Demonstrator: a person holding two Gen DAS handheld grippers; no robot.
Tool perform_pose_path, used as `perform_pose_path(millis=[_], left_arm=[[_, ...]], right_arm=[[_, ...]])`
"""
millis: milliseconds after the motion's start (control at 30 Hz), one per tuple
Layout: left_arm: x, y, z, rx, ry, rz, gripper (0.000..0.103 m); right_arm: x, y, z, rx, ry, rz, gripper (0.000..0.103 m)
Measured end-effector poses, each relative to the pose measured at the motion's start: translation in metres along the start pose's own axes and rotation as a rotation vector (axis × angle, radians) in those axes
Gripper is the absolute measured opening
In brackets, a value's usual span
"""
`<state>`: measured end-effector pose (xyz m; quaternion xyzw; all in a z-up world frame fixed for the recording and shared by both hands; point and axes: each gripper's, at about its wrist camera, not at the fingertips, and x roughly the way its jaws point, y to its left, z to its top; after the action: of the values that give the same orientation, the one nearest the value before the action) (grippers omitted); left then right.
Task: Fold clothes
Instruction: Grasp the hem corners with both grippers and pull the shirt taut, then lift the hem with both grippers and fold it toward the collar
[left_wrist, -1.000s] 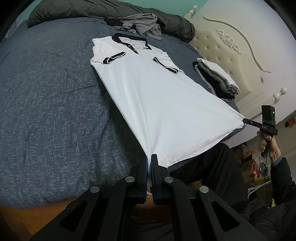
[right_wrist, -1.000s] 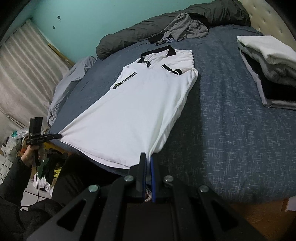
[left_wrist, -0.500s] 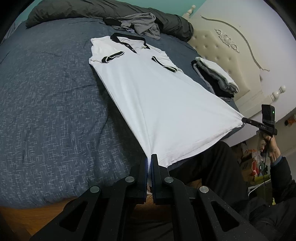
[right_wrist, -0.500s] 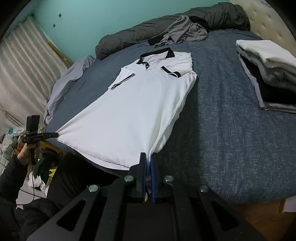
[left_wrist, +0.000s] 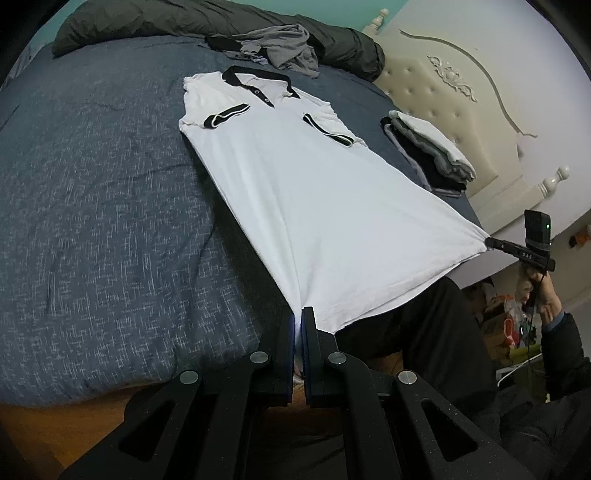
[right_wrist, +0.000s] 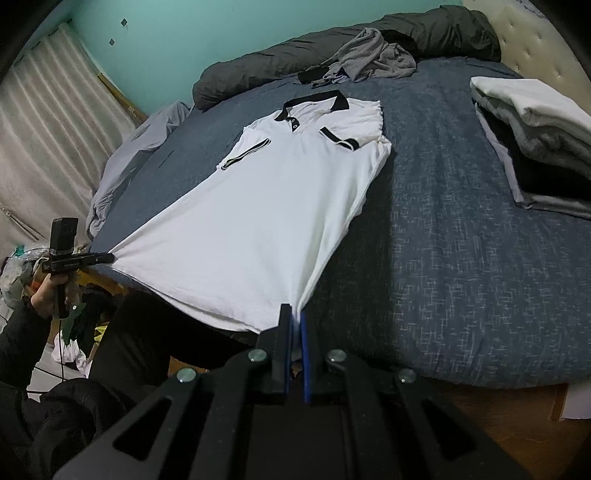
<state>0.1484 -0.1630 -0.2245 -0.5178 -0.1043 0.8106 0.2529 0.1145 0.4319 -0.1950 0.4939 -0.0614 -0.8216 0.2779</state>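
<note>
- White cotton fills the left wrist view: a polo shirt (left_wrist: 314, 192) with black collar and sleeve trim lies face up on the dark blue bedspread (left_wrist: 92, 221), collar toward the far side, hem pulled off the near edge of the bed.
- Left gripper (left_wrist: 297, 314) is clamped tight on one bottom corner of the shirt, cloth pinched between its pads.
- At the right edge of that view the right gripper (left_wrist: 493, 242) pinches the other bottom corner, so the hem is stretched between them.
- A stack of folded clothes (left_wrist: 428, 151) sits beside the shirt near the cream headboard (left_wrist: 461, 92); a crumpled grey garment (left_wrist: 284, 46) lies beyond the collar.
- Right wrist view: the right gripper (right_wrist: 295, 314) is closed on its hem corner of the polo shirt (right_wrist: 266, 206).
- The left gripper (right_wrist: 107, 257), held in a hand (right_wrist: 48, 295), grips the far corner.
- Folded clothes (right_wrist: 532, 140) lie well apart to the right.
</note>
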Motion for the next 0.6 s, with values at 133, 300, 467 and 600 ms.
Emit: perform_pose_path(millis=[133, 300, 467, 600], left_arm=[[0.001, -0.002, 0.006, 0.010, -0.002, 0.003, 0.003], [0.004, -0.001, 0.016, 0.011, 0.006, 0.004, 0.003], [0.006, 0.004, 0.026, 0.002, 0.009, 0.007, 0.003], [0.009, 0.009, 0.038, -0.006, 0.011, 0.013, 0.003]], right_arm=[[0.000, 0.001, 0.007, -0.010, -0.008, -0.010, 0.004], [0.004, 0.001, 0.016, -0.021, -0.003, -0.012, 0.004], [0.010, -0.002, 0.026, -0.027, 0.007, -0.013, 0.004], [0.015, -0.006, 0.037, -0.029, 0.011, -0.020, 0.004]])
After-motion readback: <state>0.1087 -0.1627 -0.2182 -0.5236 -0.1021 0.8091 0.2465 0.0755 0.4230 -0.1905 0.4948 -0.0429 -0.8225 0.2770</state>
